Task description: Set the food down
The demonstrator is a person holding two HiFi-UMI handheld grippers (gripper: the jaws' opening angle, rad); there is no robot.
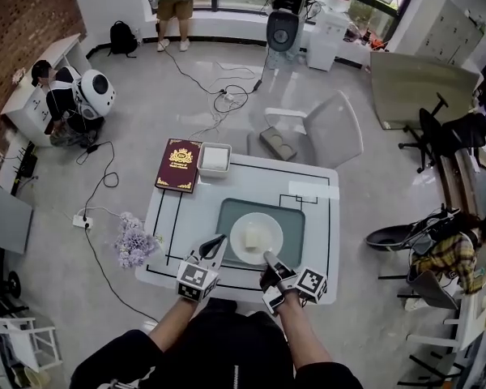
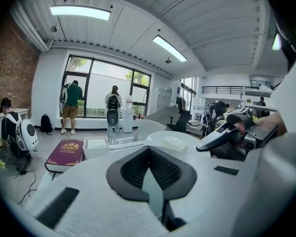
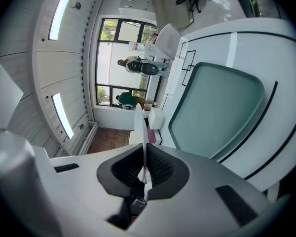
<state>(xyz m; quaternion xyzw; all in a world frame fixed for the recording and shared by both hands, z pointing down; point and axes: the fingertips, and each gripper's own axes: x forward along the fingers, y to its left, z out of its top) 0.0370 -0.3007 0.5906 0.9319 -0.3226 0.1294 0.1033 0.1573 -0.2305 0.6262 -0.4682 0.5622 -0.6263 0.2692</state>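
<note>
Office-like lab, office chair point(image 1: 336, 128), trailing floor cables point(image 1: 231, 96), brick wall point(image 1: 16, 39)

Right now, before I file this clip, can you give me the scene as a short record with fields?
surface: white table with a grey-green placemat
food: pale block on a white plate
right gripper: shut on the plate's near rim
left gripper: jaws slightly apart, nothing between them, beside the plate
plate state: held over the placemat, apparently not yet resting on it
far left corner: burgundy book, white square container
by the table's left edge: purple flowers
</note>
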